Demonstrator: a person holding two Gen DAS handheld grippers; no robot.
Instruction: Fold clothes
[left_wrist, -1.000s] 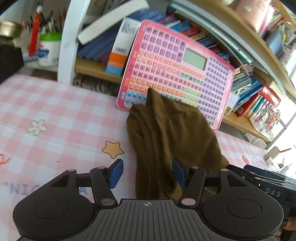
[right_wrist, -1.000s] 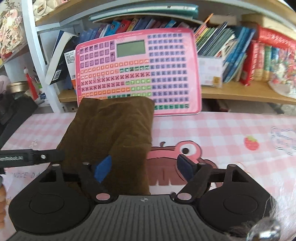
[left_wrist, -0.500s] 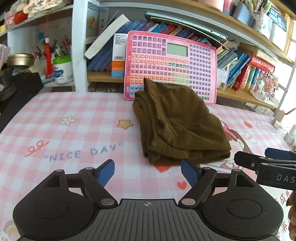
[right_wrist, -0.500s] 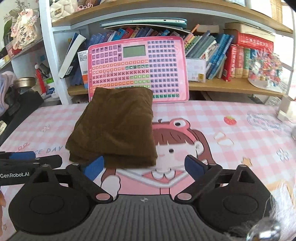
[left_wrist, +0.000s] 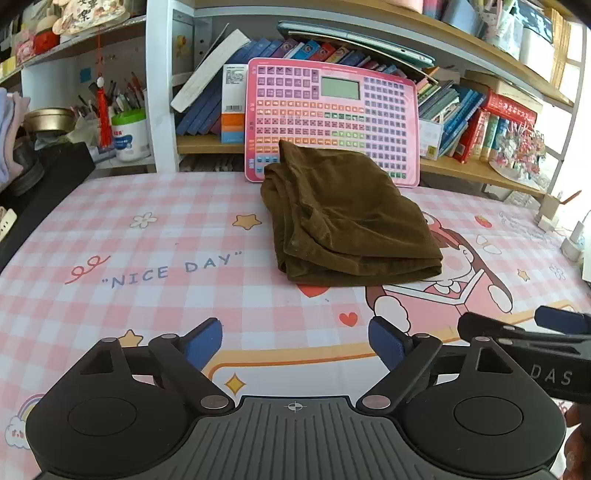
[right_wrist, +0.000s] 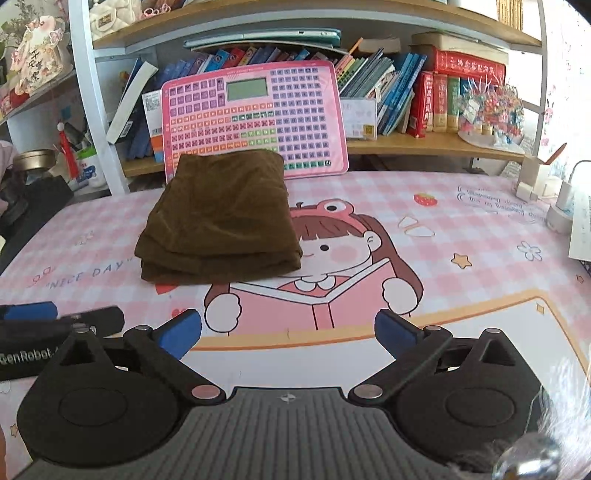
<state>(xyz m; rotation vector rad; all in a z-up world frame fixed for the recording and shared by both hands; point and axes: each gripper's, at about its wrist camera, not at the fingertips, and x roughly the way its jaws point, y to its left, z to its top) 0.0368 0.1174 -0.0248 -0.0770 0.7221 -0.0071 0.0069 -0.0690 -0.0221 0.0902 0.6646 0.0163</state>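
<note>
The garment (left_wrist: 347, 225), a brown cloth folded into a thick rectangle of several layers, lies flat on the mat (left_wrist: 147, 258) in the middle of the left wrist frame, its far edge touching the foot of the pink pad (left_wrist: 332, 122) that leans against the shelf (left_wrist: 207, 144). In the right wrist frame the garment (right_wrist: 221, 218) sits left of centre, its stacked edges facing the camera, just beside the cartoon girl (right_wrist: 332, 240) printed on the mat (right_wrist: 461, 229). The left gripper (left_wrist: 295, 341) stands at the bottom of its frame with its 2 blue pads wide apart; its jaws have just been opening, and only bare mat shows between them (the garment is well beyond the fingertips). The right gripper (right_wrist: 288, 332) is the same at the bottom of its frame: jaws spread wide, just opened further, nothing between them. Each gripper shows in the other's view: the right gripper (left_wrist: 524, 332) pokes in at the lower right of the left frame, and the left gripper (right_wrist: 55, 317) comes in at the lower left of the right frame. Books (right_wrist: 424, 96) fill the shelf (right_wrist: 424, 142) along the upper part of both frames, and a white jar (left_wrist: 131, 136) of pens stands at the upper left of the left frame.
</note>
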